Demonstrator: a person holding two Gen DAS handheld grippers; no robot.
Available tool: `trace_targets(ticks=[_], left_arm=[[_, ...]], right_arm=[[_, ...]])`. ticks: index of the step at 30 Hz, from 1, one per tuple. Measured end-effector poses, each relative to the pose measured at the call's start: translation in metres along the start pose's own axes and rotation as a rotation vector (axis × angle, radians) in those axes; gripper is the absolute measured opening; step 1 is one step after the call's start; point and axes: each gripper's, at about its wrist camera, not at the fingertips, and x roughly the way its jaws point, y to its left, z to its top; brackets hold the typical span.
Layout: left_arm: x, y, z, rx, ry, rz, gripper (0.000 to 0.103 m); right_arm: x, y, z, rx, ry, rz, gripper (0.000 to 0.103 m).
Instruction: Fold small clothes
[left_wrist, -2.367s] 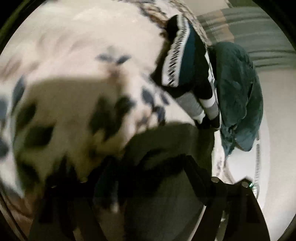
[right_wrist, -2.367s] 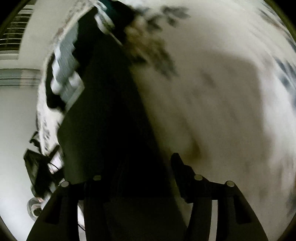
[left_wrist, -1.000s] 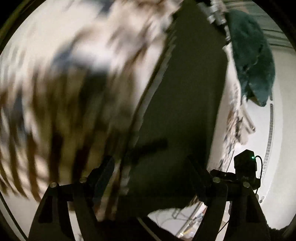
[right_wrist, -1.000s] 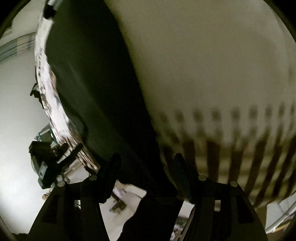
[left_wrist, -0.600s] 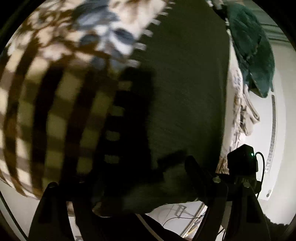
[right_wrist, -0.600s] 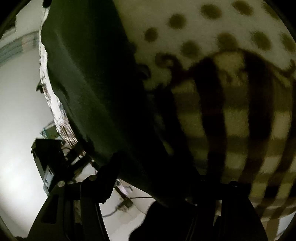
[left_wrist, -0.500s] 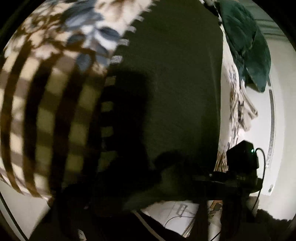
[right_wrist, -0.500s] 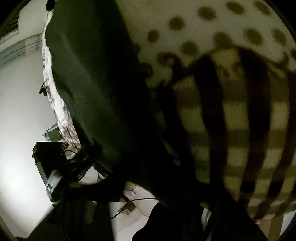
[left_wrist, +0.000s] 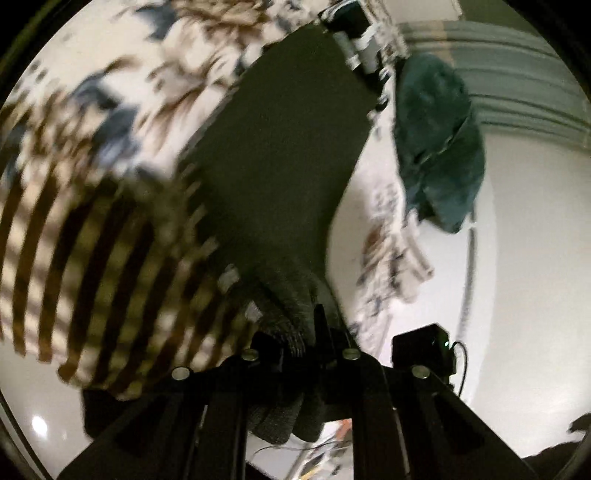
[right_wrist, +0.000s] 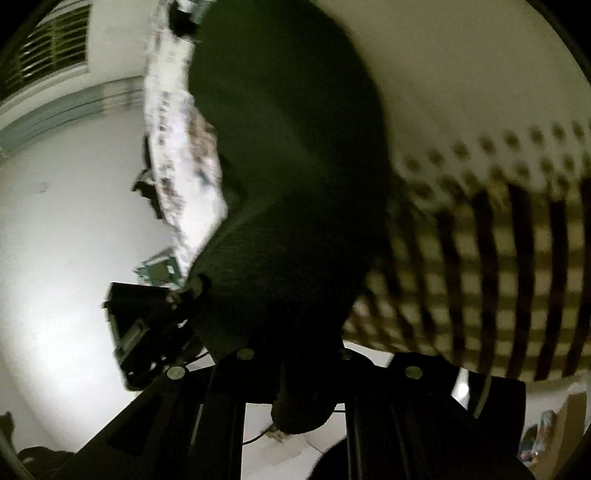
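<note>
Since half a second ago my left gripper (left_wrist: 301, 350) has clamped shut, bunching the near hem of the dark garment (left_wrist: 288, 155), whose far end lies toward twelve o'clock on the patterned bedcover (left_wrist: 110, 110). Teal cloth (left_wrist: 439, 147) sits at two o'clock, just beside that end, and striped socks (left_wrist: 360, 44) touch it; I should keep clear of both.

My right gripper (right_wrist: 295, 354) is clenched on the other near corner of the dark garment (right_wrist: 288, 129). To fold well I judge both corners must rise level and travel together toward twelve. A black device (right_wrist: 136, 317) stands at nine o'clock, off the bed.
</note>
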Motion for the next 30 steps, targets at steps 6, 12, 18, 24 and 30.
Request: trace_targets(ticks=[6,12,18,24,30], left_arm=[[0.008,-0.026,0.087,0.004,-0.024,-0.063,0.010],[0.069,-0.037,0.195,0.017,0.020,-0.046,0.011],[0.099,-0.042,0.284,0.019,0.041,-0.026,0.011],[0.123,-0.047,0.341,-0.035,0.075,-0.040,0.014],[0.125,-0.047,0.390,-0.153,-0.008,-0.160,0.053]], right_arm=[[-0.013,0.060,0.074,-0.056,-0.092,0.045,0.012],[-0.001,0.093,0.201,-0.043,-0.191,0.010,0.012],[0.017,0.114,0.324,0.005,-0.241,-0.034,0.012],[0.021,0.124,0.398,0.063,-0.262,-0.039,0.012],[0.026,0.114,0.446,0.208,-0.248,0.029,0.023]])
